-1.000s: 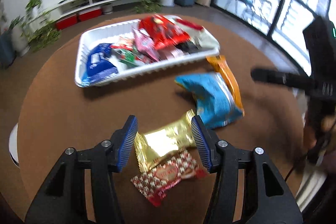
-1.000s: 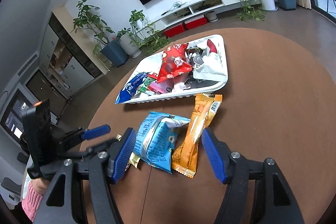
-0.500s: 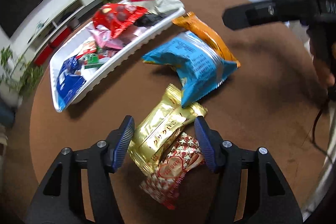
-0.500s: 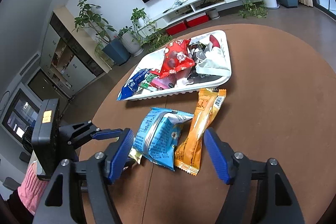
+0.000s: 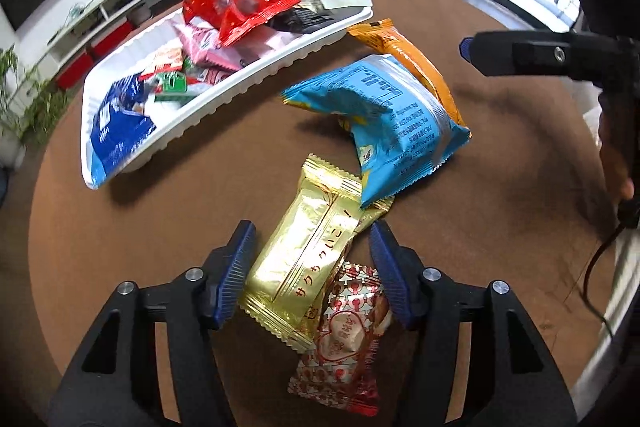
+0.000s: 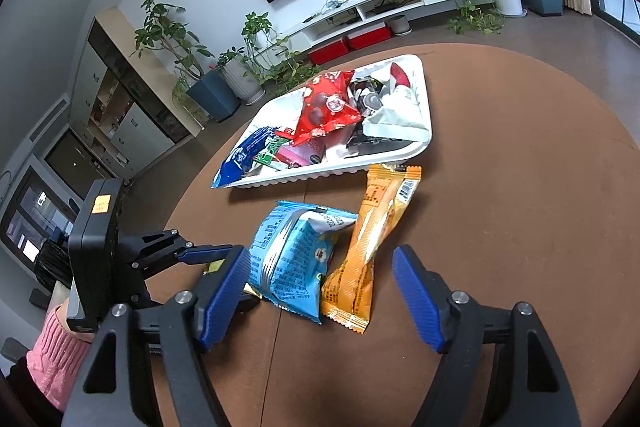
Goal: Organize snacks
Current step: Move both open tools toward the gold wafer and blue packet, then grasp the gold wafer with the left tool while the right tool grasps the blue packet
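Observation:
My left gripper (image 5: pixel 310 239) points down at a gold packet (image 5: pixel 308 259) that lies between its blue pads; the jaws are closing and the pads stand just off the wrapper. A red-and-white heart packet (image 5: pixel 344 339) lies partly under the gold one. My right gripper (image 6: pixel 320 267) hovers with its jaws opening, a blue bag (image 6: pixel 292 255) and an orange packet (image 6: pixel 368 235) on the table between its fingers, untouched. The blue bag (image 5: pixel 384 131) overlaps the gold packet's far end. A white tray (image 5: pixel 200 115) beyond holds several snacks, a red bag (image 5: pixel 236 7) on top.
Everything sits on a round brown table (image 5: pixel 120 247), and the tray (image 6: pixel 424 147) lies towards its far side. A person's pink sleeve (image 6: pixel 56 347) shows at the left. Plants, a low white shelf and a wall screen stand behind; windows are on the right.
My left gripper has rolled and sunk closer to the gold packet, which now fills the gap between its pads. The right gripper's jaws have spread a little wider; that hand stayed put.

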Tool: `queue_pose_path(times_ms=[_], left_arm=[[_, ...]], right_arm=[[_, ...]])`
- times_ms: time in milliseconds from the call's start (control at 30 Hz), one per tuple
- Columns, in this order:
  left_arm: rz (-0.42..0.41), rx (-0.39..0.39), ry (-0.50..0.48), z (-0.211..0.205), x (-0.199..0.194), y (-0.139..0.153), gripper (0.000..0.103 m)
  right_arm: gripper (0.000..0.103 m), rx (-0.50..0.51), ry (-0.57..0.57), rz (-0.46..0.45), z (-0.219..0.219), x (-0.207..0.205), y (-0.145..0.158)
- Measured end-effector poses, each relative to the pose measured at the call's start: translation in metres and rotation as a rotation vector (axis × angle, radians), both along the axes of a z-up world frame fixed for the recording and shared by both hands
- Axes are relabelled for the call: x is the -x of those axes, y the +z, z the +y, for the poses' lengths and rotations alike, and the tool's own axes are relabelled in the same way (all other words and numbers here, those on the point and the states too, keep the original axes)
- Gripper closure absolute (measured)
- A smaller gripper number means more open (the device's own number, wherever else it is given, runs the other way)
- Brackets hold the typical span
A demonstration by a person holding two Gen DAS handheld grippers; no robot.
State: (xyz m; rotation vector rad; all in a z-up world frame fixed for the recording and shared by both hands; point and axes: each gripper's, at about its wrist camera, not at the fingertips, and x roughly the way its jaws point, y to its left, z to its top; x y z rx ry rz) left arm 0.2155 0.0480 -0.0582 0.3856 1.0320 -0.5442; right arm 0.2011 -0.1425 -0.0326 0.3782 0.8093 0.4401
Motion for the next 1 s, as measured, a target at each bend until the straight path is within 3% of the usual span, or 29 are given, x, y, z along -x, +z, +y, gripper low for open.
queue_pose_path(times_ms=[433, 500, 800, 900, 1000], left_arm=[[0.007, 0.065, 0.054, 0.006, 0.010, -0.002, 0.068], [0.004, 0.073, 0.069, 0.009, 0.014, -0.001, 0.072], [-0.001, 0.120, 0.121, 0.019, 0.026, 0.000, 0.073], [-0.001, 0.131, 0.132, 0.022, 0.030, 0.001, 0.073], [-0.008, 0.129, 0.140, 0.020, 0.030, 0.001, 0.073]], right_arm=[[0.027, 0.104, 0.097, -0.049, 0.047, -0.003, 0.008], [0.027, 0.122, 0.101, -0.037, 0.050, -0.008, 0.005], [0.027, 0.091, 0.071, 0.051, 0.053, -0.034, -0.013], [0.031, 0.099, 0.059, 0.064, 0.055, -0.037, -0.014], [0.049, 0.111, 0.068, 0.069, 0.058, -0.037, -0.016]])
